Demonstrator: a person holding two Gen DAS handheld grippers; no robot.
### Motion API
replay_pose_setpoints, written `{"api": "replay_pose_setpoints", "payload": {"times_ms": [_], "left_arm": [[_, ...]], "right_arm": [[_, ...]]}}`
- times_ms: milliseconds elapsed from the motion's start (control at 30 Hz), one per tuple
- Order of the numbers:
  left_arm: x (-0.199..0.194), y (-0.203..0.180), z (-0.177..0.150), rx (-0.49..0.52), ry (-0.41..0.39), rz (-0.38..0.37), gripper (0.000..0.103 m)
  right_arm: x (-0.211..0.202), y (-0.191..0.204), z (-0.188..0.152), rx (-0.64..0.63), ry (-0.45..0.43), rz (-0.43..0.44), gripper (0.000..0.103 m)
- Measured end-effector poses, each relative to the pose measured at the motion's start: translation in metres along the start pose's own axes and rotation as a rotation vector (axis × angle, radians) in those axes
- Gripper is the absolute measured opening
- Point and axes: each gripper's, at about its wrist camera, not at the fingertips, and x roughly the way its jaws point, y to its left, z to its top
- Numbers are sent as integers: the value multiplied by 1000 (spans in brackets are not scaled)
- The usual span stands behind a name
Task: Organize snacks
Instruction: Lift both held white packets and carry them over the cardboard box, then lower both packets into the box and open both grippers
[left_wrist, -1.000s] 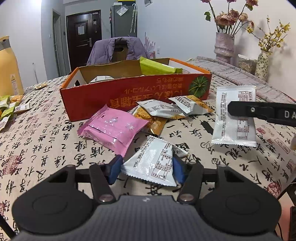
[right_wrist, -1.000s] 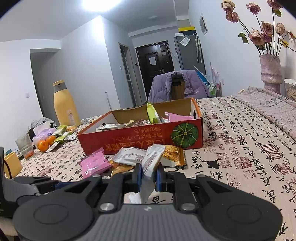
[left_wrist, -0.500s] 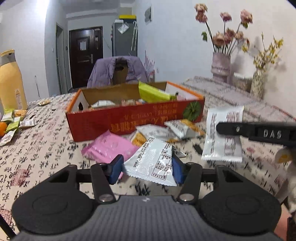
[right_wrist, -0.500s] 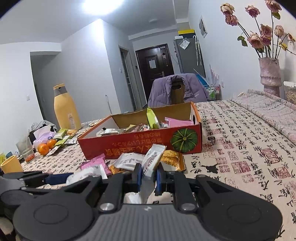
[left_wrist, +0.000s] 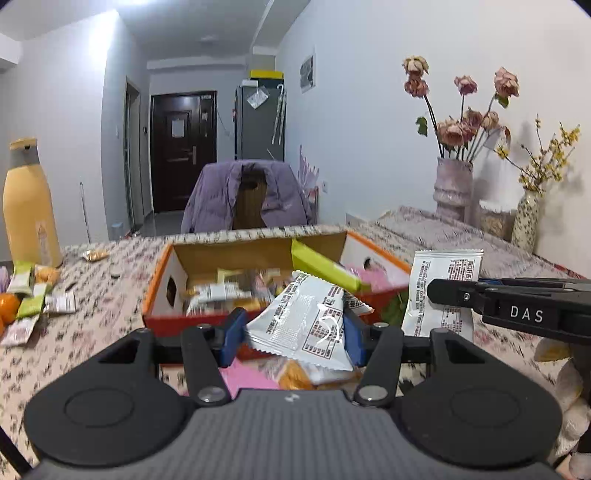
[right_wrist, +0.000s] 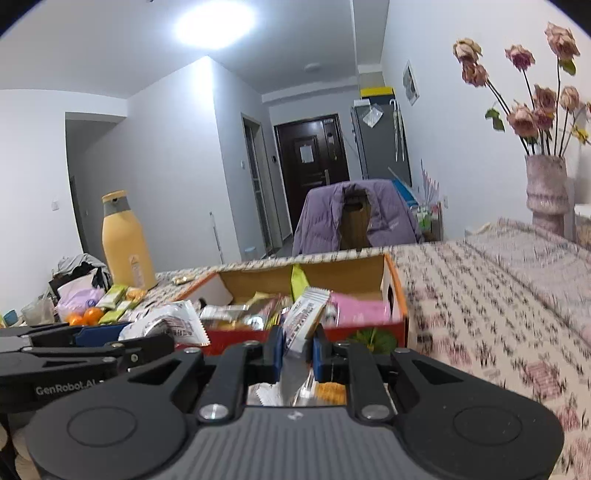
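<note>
Snack box (left_wrist: 192, 325) beside yellow bottle (left_wrist: 27, 206)

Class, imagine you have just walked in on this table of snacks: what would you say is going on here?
A person is tidying snacks with two handheld grippers. The left gripper is shut on a silver foil snack packet, and the right gripper is shut on a white printed snack packet. Both packets are held in the air in front of the open red-and-orange cardboard box, which already holds a lime-green packet and other snacks. More loose packets lie on the patterned tablecloth.
</note>
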Motion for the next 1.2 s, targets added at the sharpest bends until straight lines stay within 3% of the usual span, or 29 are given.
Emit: {"api": "replay_pose_setpoints", "payload": {"times_ms": [333,767,1033,1200], "left_arm": [[37,15,34,-14,-48,28,55],[104,41,66,-58,-46,95,55],[148,59,46,-97,6,127,55],[162,63,35,-86,59,100,55]], "right_arm": [[42,-9,44,-17,-58,-21,15],[125,-22,81,-15,-24,-37,15],[167,-34,66,22,-17,-64,15],[177,-45,56,45,16,-65,15]]}}
